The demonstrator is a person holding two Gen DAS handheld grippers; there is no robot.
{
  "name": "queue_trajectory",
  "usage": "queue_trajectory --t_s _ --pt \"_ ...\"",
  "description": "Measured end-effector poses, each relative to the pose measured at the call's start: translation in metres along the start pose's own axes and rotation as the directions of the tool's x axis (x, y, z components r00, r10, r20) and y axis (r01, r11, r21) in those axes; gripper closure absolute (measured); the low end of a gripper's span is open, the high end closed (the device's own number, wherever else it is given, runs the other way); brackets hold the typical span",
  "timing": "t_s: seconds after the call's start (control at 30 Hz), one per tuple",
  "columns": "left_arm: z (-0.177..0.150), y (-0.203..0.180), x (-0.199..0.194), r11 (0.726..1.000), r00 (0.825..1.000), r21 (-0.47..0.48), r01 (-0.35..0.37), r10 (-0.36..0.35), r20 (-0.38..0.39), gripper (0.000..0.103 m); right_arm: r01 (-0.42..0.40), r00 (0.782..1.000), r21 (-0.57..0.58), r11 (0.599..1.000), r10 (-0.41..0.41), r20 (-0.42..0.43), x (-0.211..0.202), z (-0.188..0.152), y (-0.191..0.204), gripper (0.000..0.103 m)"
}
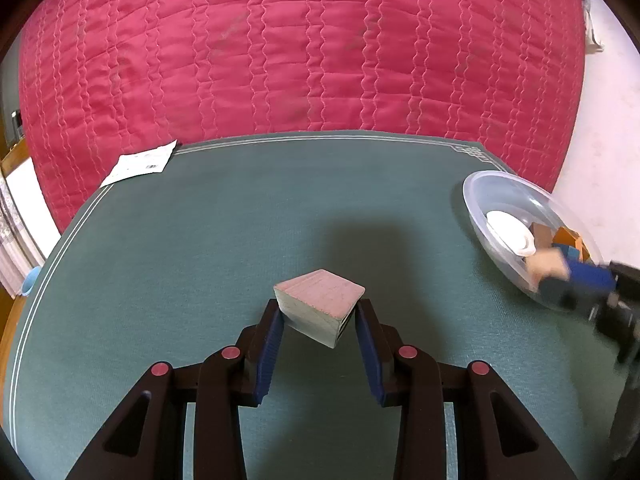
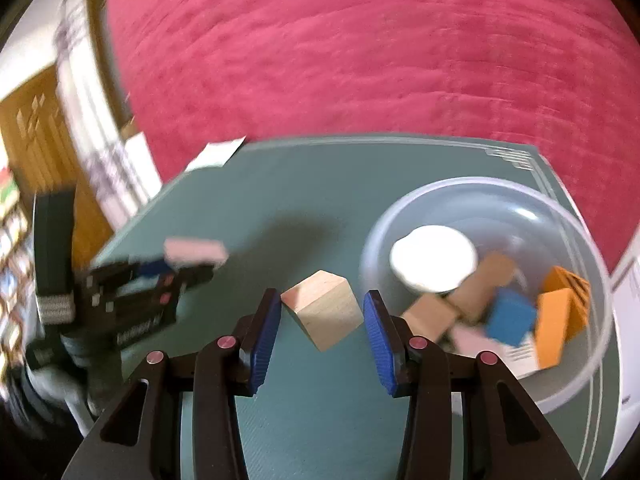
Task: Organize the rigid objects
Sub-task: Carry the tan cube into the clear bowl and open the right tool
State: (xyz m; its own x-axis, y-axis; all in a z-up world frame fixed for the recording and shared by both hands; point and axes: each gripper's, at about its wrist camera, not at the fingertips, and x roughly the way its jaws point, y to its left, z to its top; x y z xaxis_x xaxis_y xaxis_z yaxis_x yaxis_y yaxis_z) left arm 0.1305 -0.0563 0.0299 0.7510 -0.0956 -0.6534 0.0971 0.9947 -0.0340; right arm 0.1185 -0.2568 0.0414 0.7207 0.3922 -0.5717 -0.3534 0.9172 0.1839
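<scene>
Wooden blocks are the deal here: the left gripper (image 1: 320,312) is pinching a pale block (image 1: 320,306) just above the green mat (image 1: 200,240), and the right gripper (image 2: 322,312) is clamped on a tan block (image 2: 324,308), also off the mat. To the right gripper's right sits a clear plastic bowl (image 2: 576,216) with more blocks and a white lid. Beyond both grippers, past the mat's far edge, a pink quilted blanket (image 1: 300,48) fills the room, and a white paper (image 1: 140,162) lies at the far left corner.

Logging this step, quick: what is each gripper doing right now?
Left gripper: closed on a pale pink block.
Right gripper: closed on a plain wooden block.
</scene>
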Motion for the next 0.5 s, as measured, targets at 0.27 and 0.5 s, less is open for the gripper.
queue_trajectory --t_s 0.27,0.5 --pt "0.000 -0.006 -0.002 1.000 1.000 0.008 0.005 -0.005 0.004 0.064 0.042 0.992 0.224 0.974 -0.068 0.108 -0.027 0.013 -0.054 0.059" --pt "-0.001 -0.009 -0.003 1.000 1.000 0.013 0.009 -0.009 0.008 0.064 0.054 0.981 0.325 0.944 -0.110 0.159 -0.043 0.014 -0.077 0.059"
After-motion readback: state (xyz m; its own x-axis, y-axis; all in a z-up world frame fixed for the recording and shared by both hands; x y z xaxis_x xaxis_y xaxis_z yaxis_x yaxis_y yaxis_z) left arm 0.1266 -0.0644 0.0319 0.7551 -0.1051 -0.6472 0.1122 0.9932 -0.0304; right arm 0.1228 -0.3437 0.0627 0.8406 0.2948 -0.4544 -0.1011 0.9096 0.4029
